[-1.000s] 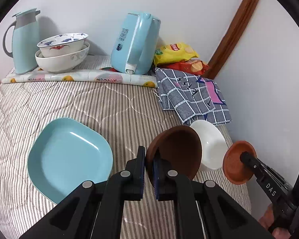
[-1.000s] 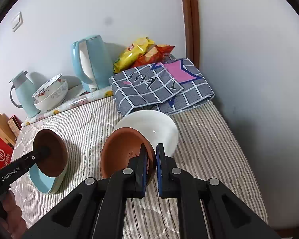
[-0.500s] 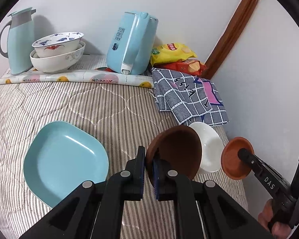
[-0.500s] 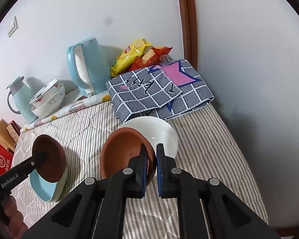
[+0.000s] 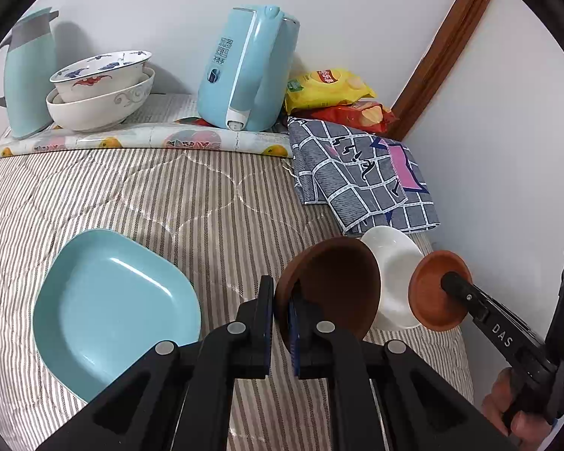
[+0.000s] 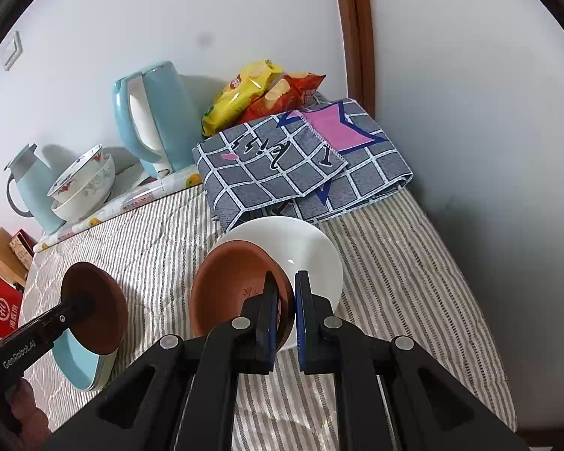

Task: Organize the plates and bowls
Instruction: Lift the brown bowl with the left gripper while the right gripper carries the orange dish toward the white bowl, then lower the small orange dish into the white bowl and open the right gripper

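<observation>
My left gripper [image 5: 281,302] is shut on the rim of a dark brown dish [image 5: 334,285], held tilted above the striped bedding just right of a light blue plate [image 5: 112,308]. My right gripper [image 6: 285,295] is shut on the rim of a terracotta dish [image 6: 233,289], which hangs over the near left edge of a white plate [image 6: 308,248] lying on the bed. In the left wrist view the white plate [image 5: 394,270] sits between the two held dishes, with the terracotta dish [image 5: 428,297] to its right. In the right wrist view the dark brown dish [image 6: 97,312] hovers over the blue plate [image 6: 79,364].
Two stacked patterned bowls [image 5: 101,90] stand at the back on a fruit-print mat, between a teal flask [image 5: 26,75] and a light blue kettle [image 5: 248,67]. A folded checked cloth [image 5: 361,173] and snack bags [image 5: 327,86] fill the back right corner. Walls close the right side.
The right gripper has brought the terracotta dish a little lower and closer over the white plate. The left gripper and its brown dish have barely shifted.
</observation>
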A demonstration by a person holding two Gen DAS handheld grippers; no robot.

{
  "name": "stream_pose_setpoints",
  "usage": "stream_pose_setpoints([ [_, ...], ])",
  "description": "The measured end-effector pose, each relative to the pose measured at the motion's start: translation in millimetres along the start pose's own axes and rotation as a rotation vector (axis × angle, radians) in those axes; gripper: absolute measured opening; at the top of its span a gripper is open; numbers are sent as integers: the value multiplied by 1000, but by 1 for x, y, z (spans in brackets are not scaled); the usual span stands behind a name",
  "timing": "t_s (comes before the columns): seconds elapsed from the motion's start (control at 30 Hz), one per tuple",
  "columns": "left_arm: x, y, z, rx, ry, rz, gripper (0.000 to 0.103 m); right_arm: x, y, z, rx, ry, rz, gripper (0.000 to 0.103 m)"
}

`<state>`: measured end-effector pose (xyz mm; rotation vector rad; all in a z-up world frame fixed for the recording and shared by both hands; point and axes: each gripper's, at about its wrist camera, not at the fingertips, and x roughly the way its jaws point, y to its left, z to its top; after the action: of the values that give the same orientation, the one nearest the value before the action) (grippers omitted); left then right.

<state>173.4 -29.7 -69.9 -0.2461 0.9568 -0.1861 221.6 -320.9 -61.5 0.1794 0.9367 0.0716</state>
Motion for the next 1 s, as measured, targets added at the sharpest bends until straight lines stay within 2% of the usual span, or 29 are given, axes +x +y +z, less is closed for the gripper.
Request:
stream_pose_setpoints([
  [0.7, 33, 17, 13, -57, 43, -14, 8, 45, -3, 2, -14, 74, -51, 9],
  [0.83, 36, 15, 18, -43, 25, 16, 8, 57, 0, 3, -38, 90, -57, 9],
  [1.0, 43, 16, 20, -49, 31, 17, 8, 68, 2, 3, -44, 110, -54, 9],
])
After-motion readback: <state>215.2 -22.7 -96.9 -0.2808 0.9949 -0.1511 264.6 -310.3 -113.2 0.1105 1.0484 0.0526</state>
